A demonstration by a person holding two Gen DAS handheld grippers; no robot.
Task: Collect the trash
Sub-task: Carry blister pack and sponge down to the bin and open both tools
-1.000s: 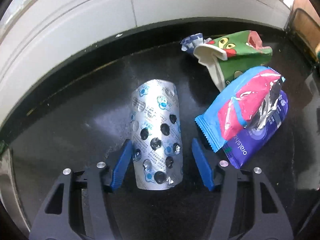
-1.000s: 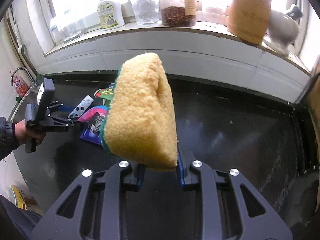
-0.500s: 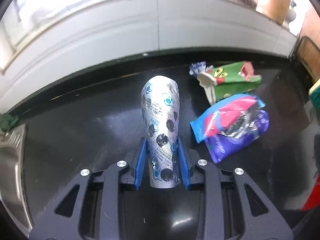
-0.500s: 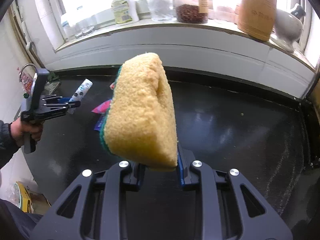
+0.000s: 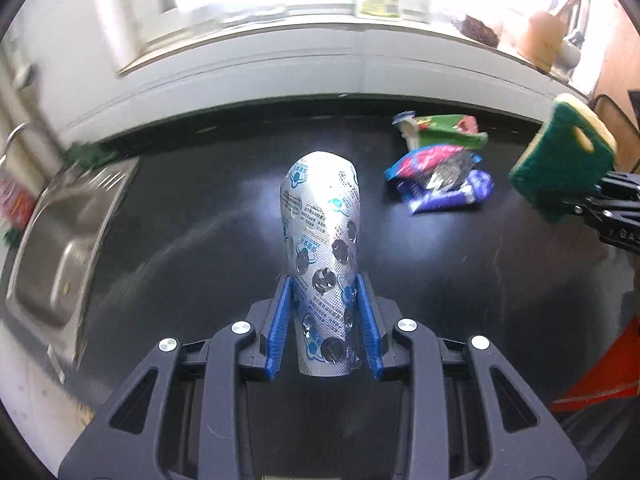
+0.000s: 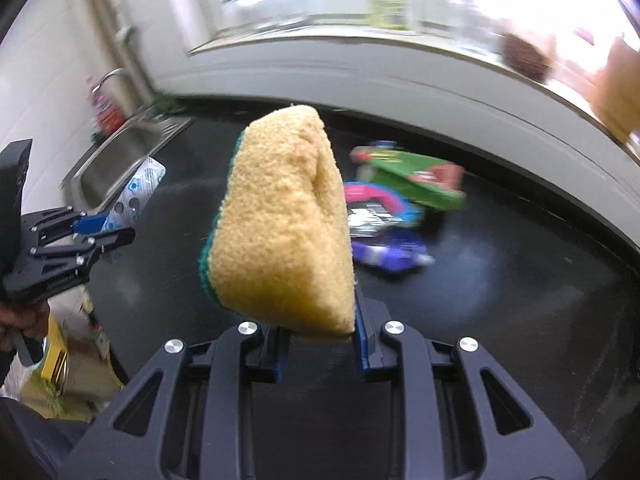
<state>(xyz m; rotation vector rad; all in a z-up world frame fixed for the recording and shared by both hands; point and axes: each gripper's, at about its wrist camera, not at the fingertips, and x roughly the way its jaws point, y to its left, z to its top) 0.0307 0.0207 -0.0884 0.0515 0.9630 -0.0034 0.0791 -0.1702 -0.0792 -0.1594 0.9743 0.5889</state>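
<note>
A silver pill blister pack [image 5: 320, 216], with several emptied pockets, stands up between the blue pads of my left gripper [image 5: 324, 280], which is shut on its lower end and holds it above the black countertop [image 5: 200, 220]. My right gripper [image 6: 316, 320] is shut on a yellow sponge [image 6: 280, 220] with a green scouring side [image 5: 560, 160]. On the counter lies a pile of wrappers: a green one [image 5: 448, 130], a blue-and-pink one [image 5: 432, 164] and a purple one [image 5: 452, 196]. From the right wrist, the left gripper [image 6: 100, 222] with the blister pack [image 6: 138, 188] shows at the left.
A steel sink [image 5: 60, 232] with a tap is set into the counter's left end. A white tiled sill [image 5: 360, 52] behind carries bottles and jars. Something red [image 5: 600, 380] lies at the lower right. A hand [image 6: 20, 320] holds the left gripper's grip.
The left gripper closed on the blister pack and lifted it off the counter, pulling back from the wrappers. The right gripper, still holding the sponge, swung left towards the wrappers.
</note>
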